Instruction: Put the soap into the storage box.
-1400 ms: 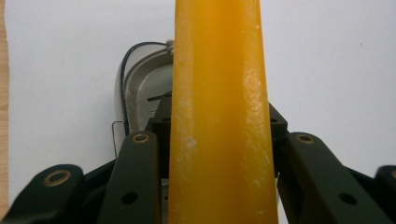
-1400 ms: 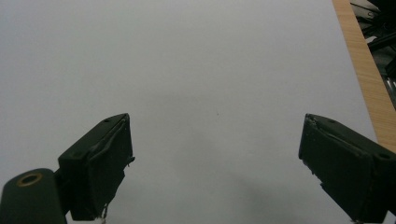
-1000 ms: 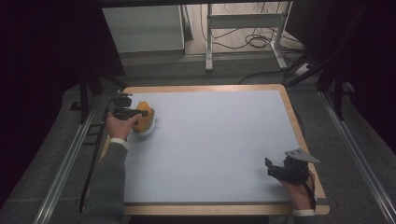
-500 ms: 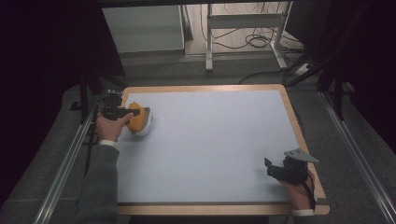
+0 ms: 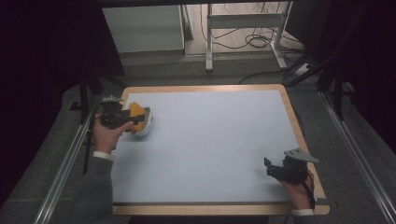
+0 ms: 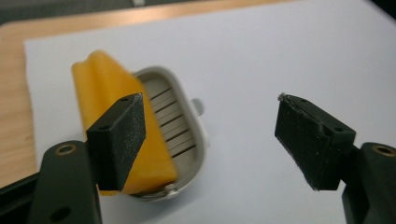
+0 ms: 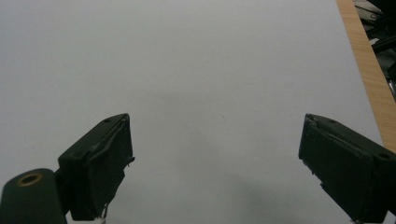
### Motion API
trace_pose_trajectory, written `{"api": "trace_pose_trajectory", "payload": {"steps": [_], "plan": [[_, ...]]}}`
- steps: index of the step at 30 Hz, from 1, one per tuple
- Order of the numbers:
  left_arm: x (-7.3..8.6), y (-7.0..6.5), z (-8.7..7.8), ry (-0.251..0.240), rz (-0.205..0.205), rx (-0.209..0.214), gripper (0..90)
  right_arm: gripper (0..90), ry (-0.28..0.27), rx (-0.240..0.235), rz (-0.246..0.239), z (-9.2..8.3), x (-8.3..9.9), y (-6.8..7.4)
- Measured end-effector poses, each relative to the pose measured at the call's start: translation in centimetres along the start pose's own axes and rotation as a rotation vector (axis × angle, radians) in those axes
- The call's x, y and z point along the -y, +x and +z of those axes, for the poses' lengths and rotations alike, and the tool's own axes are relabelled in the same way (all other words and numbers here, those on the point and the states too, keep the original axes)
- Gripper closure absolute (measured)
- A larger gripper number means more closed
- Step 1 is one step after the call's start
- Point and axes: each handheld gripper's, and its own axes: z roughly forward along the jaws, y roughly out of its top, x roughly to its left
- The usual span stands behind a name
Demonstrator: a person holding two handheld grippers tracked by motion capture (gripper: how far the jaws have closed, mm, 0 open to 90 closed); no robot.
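Egg slicer point(image 6: 159, 135) lies before open left hand-held gripper point(image 6: 210, 135).

The egg slicer point(image 6: 154, 135) lies on the table point(image 5: 219, 140) just beside the left gripper point(image 6: 210, 135), well apart from the right gripper point(image 5: 275, 168) at the near corner.

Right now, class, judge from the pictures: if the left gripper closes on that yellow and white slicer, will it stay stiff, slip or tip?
The slicer looks like hard moulded plastic, so probably stiff. Its yellow lid stands propped open on a hinge, so it may swing shut when squeezed. Its smooth surfaces could slip against the left gripper, whose jaws stand open.
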Motion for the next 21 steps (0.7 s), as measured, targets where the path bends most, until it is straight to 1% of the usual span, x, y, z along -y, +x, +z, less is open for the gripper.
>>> {"api": "trace_pose_trajectory", "payload": {"steps": [1, 2, 3, 5, 6, 8, 10, 13, 15, 17, 19, 21], "plan": [[0.2, -0.3, -0.2, -0.012, 0.006, 0.011, 24.3, 9.5, 0.000, 0.000, 0.000, 0.0, 0.0, 0.0], [0.5, -0.5, -0.4, -0.014, 0.010, 0.031, 23.9, 9.6, 0.000, 0.001, 0.000, 0.0, 0.0, 0.0], [0.7, -0.8, -0.5, -0.007, 0.024, 0.038, 23.3, 9.6, -0.001, 0.000, -0.001, 0.0, 0.0, 0.0], [1.3, -1.5, -0.6, 0.009, 0.073, 0.014, 22.7, 9.6, 0.000, 0.000, -0.002, 0.0, 0.0, 0.1], [1.6, -1.7, -0.6, 0.012, 0.083, 0.013, 21.8, 9.6, 0.001, 0.000, -0.003, 0.0, 0.0, 0.1], [2.2, -2.0, -0.9, 0.006, 0.082, 0.038, 22.0, 9.6, 0.003, 0.000, -0.007, 0.0, 0.0, 0.2], [2.9, -2.4, -1.0, 0.008, 0.079, 0.049, 21.7, 9.5, 0.003, 0.000, -0.006, 0.0, 0.0, 0.2], [4.0, -2.9, -1.0, 0.019, 0.084, 0.069, 21.0, 9.6, -0.001, 0.001, -0.007, 0.0, -0.1, 0.2], [4.7, -3.2, -0.9, 0.025, 0.089, 0.075, 20.8, 9.6, -0.002, 0.000, -0.005, 0.0, -0.1, 0.3], [5.4, -3.4, -0.6, 0.048, 0.093, 0.083, 19.5, 9.6, -0.002, 0.001, -0.005, 0.0, -0.1, 0.3], [6.0, -3.7, -0.5, 0.052, 0.096, 0.078, 19.3, 9.5, -0.003, 0.002, -0.006, 0.0, -0.1, 0.3], [6.6, -3.8, -0.3, 0.066, 0.097, 0.083, 19.3, 9.6, -0.002, 0.003, -0.005, 0.0, -0.1, 0.3]]}}
